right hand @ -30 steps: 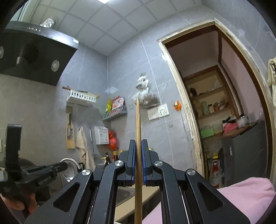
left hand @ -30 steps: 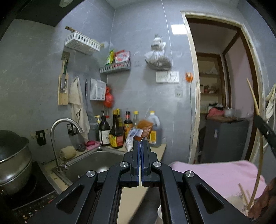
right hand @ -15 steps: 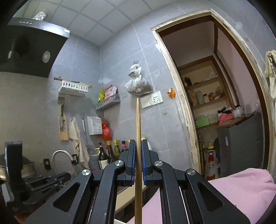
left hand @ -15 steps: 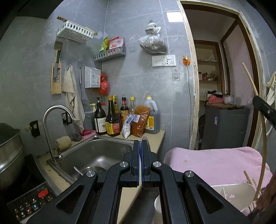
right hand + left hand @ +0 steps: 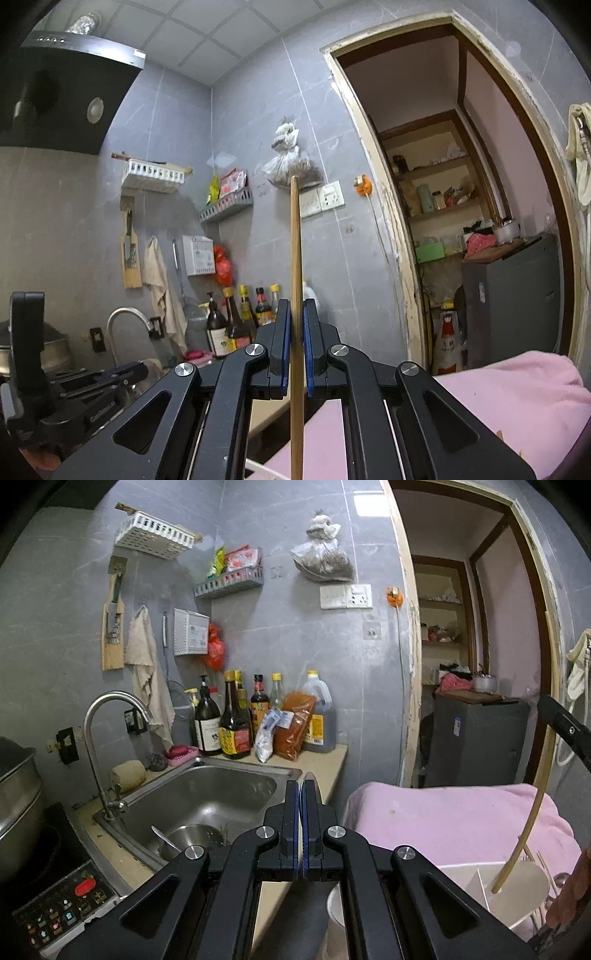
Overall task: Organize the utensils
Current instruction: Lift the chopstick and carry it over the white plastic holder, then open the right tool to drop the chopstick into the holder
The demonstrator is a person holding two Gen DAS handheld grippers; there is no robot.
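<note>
My left gripper [image 5: 302, 786] is shut on a thin metal utensil [image 5: 308, 775]. It shows edge-on, only its silver tip above the pads, so its kind is unclear. The same gripper [image 5: 142, 371] appears low left in the right wrist view. My right gripper [image 5: 294, 306] is shut on a wooden chopstick [image 5: 295, 240] that stands upright. In the left wrist view that chopstick [image 5: 546, 768] runs down from the right gripper's arm [image 5: 565, 727], and its lower end sits at a white divided utensil holder [image 5: 476, 882] with several sticks in it.
A pink towel [image 5: 443, 819] covers the surface behind the holder. A steel sink [image 5: 221, 786] with a bowl [image 5: 192, 838] and a faucet [image 5: 110, 705] lies left, bottles [image 5: 236, 723] behind it. An induction cooker [image 5: 59, 897] and a pot [image 5: 14, 797] stand far left. A person's hand [image 5: 569, 897] shows at the right edge.
Both grippers have sunk and tipped downward. The sink and the white holder have come into the left wrist view, and the chopstick's lower end has dropped to the holder.
</note>
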